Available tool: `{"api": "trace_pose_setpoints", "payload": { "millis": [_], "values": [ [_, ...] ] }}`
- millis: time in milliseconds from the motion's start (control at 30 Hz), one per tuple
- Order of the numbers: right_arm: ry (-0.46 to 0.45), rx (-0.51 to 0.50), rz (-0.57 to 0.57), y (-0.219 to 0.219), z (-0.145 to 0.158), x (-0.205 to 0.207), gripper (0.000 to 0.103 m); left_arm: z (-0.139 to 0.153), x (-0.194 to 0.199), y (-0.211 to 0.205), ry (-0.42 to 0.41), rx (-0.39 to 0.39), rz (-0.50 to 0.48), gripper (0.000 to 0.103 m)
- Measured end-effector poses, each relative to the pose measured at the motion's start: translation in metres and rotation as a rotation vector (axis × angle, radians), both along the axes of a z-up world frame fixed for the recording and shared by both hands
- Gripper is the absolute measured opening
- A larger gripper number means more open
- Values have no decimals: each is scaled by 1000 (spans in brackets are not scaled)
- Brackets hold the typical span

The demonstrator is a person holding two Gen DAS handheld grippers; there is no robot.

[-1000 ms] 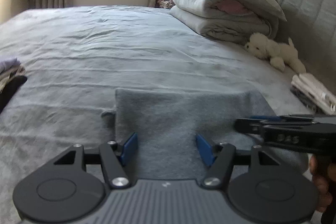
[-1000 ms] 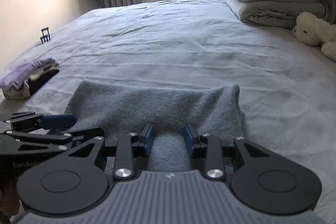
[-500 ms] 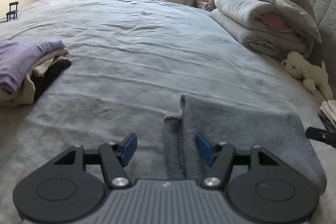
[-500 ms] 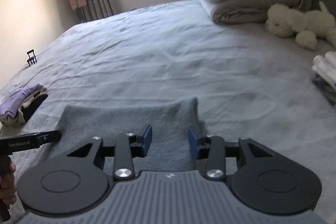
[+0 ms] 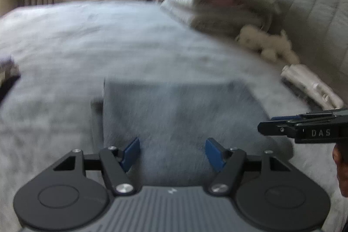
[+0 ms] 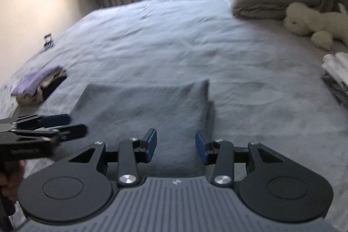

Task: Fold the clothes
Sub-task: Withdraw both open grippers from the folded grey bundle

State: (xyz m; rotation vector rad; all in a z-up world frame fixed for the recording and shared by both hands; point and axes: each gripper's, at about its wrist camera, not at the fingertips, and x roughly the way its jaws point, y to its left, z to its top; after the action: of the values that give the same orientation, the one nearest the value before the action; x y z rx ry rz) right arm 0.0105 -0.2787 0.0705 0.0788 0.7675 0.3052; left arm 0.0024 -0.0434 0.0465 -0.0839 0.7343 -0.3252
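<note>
Here the left gripper (image 5: 171, 153) is opening, its blue pads (image 5: 130, 152) wide apart above the folded grey cloth (image 5: 180, 116), pinching nothing. The right gripper (image 6: 175, 147) has its pads (image 6: 151, 146) spread less widely and also empty, over the cloth's near right part. Both point downward at a slant, side by side. The cloth lies flat on the bed (image 6: 174, 42).
</note>
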Motion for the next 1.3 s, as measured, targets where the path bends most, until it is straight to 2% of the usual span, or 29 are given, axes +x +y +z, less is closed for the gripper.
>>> {"api": "trace_pose_setpoints", "payload": {
  "millis": [100,300,433,567,700,800,933,1067,1200,1300],
  "values": [
    [43,-32,18,10,-16,7,44,-3,-2,-6,-16,55,0,69],
    [0,-43,7,22,-25,17,46,-7,-15,-12,-28,110,37,69],
    [-17,-46,6,23,-27,19,46,-5,-16,-9,-15,100,59,69],
    [-10,-30,-6,18,-21,18,45,1,-19,-6,-37,86,50,69],
    [-53,-4,-8,18,-4,4,45,11,-20,2,-87,36,60,70],
    [-50,2,40,25,-2,-5,45,7,-19,-5,-88,73,45,70],
    [-12,-68,74,40,-19,-3,46,-6,-17,-14,-75,136,40,73],
    [-11,-61,66,41,-23,3,46,-3,-14,-10,-51,116,55,73],
    [-25,-28,64,34,-12,-4,46,5,-18,2,-43,59,80,73],
    [-52,-22,90,33,-6,-14,47,9,-27,1,-83,92,74,73]
  ]
}}
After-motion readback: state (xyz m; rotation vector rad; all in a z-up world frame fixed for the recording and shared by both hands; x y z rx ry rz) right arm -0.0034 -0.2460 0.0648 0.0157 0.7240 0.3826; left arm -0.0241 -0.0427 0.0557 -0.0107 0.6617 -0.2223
